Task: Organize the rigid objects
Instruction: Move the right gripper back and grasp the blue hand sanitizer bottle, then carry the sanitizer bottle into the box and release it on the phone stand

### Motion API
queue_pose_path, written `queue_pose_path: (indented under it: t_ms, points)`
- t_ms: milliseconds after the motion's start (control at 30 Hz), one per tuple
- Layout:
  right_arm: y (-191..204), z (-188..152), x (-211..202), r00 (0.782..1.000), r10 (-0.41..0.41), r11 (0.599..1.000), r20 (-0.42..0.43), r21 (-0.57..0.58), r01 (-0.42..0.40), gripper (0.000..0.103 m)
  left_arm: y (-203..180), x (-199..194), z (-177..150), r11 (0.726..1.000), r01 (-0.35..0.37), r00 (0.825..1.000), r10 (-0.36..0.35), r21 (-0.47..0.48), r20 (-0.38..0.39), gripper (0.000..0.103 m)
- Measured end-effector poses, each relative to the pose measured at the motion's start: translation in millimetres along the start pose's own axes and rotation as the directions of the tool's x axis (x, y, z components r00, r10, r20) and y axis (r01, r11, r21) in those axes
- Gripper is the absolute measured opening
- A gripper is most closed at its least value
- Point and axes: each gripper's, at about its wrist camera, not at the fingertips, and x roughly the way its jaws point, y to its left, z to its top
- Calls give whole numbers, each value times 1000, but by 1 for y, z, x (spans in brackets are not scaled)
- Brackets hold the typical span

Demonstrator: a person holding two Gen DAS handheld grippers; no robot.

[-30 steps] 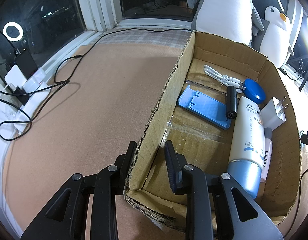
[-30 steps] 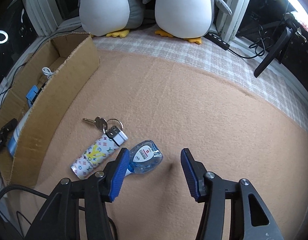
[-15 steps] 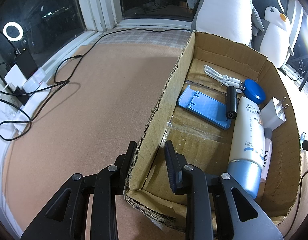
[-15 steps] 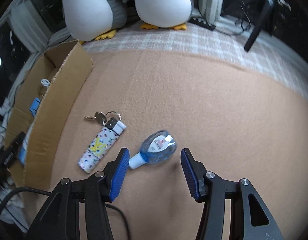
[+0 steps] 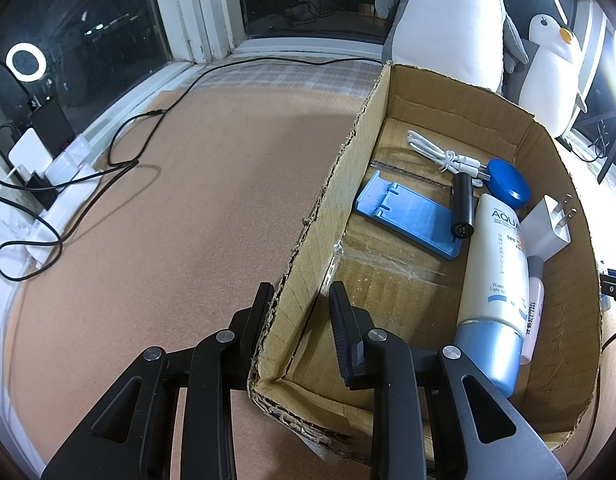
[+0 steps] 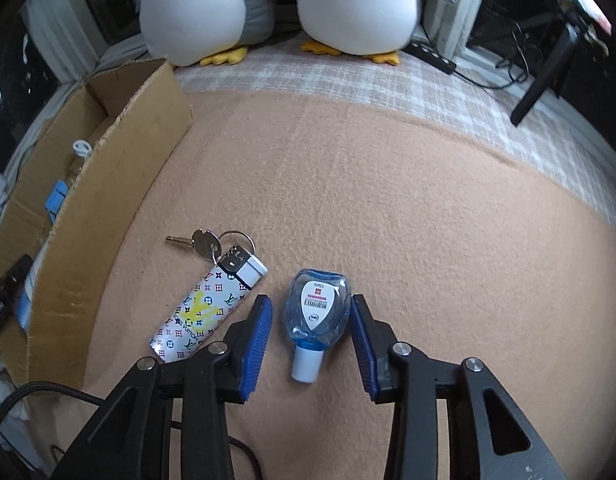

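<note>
A small clear-blue sanitizer bottle (image 6: 317, 308) with a white cap lies on the tan mat, between the fingers of my open right gripper (image 6: 311, 338), which straddle it without touching. A patterned lighter (image 6: 206, 312) with keys (image 6: 204, 244) lies just left of it. My left gripper (image 5: 302, 318) straddles the left wall of the cardboard box (image 5: 331, 208), one finger outside and one inside; the gap stays wide. The box (image 6: 108, 184) holds a sunscreen tube (image 5: 493, 280), blue stand (image 5: 411, 216), black tube (image 5: 462, 210), white cable (image 5: 439, 154), blue lid (image 5: 507, 184), white charger (image 5: 549, 228) and a small pink bottle (image 5: 533, 308).
Two plush penguins (image 6: 276, 4) stand at the back on a checked cloth. A power strip (image 5: 48, 184) with black cables lies at the left edge by the window. A black stand leg (image 6: 543, 80) is at the back right.
My right gripper has moved right and forward, so the sanitizer bottle now lies between its fingers instead of beside the left one. The left gripper and box have not moved.
</note>
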Motion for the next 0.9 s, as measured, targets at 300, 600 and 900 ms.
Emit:
queue_pose_path:
  t_ms: [300, 600, 900]
  points:
    - [-7, -4, -8, 999, 18, 1000, 27, 12, -18, 28, 0, 0, 0, 1000, 0, 1000, 0, 0, 0, 25]
    - [8, 9, -51, 981, 95, 995, 172, -3, -96, 27, 0, 0, 0, 1000, 0, 1000, 0, -2, 0, 25]
    - [76, 32, -88, 933, 255, 963, 255, -149, -223, 28, -1, 0, 1, 1000, 1, 1000, -1, -3, -1, 25]
